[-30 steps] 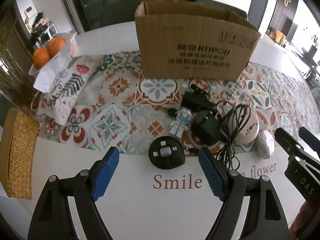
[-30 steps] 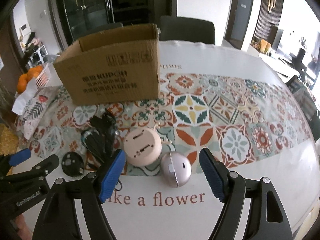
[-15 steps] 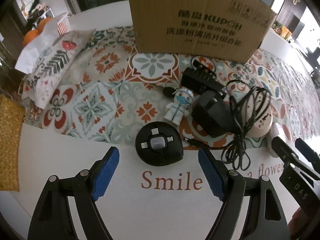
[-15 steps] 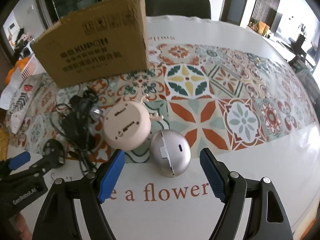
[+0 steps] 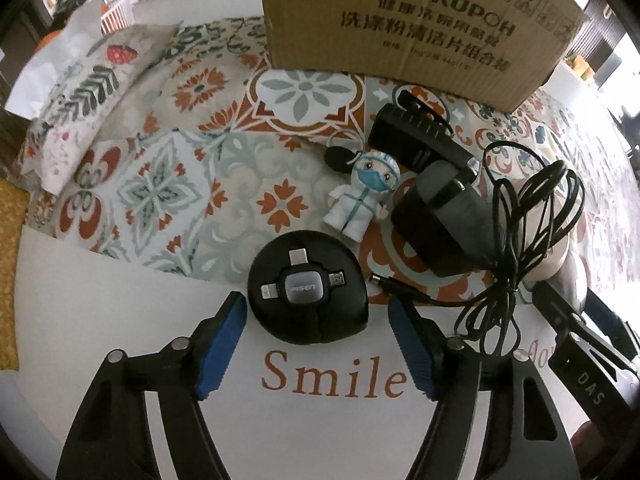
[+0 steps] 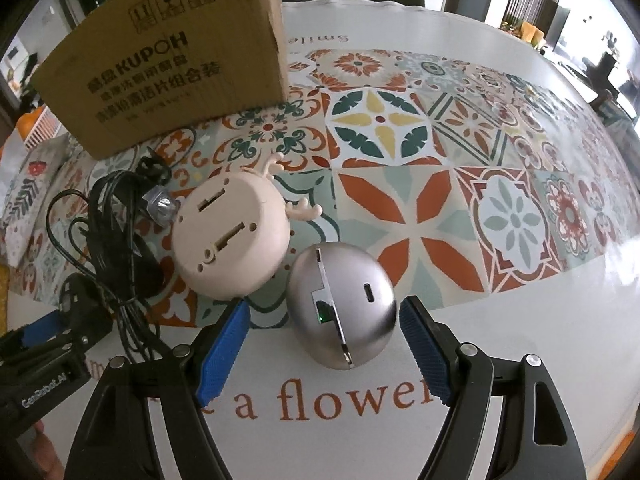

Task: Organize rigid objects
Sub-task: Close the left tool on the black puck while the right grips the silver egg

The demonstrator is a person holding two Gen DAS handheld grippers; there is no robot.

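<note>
Black round cable hub (image 5: 307, 287) lies on desk (image 5: 120, 312) at our 12 o'clock, between left gripper (image 5: 316, 336) fingers; fingers closing, pads not yet touching it; silver dome gadget (image 6: 342, 306) at 12 o'clock between right gripper (image 6: 323, 343) fingers, half open, gripping nothing; beige round toy (image 6: 230, 236) at its 10 o'clock; cardboard box (image 5: 420, 24) at 12 o'clock beyond.
</note>
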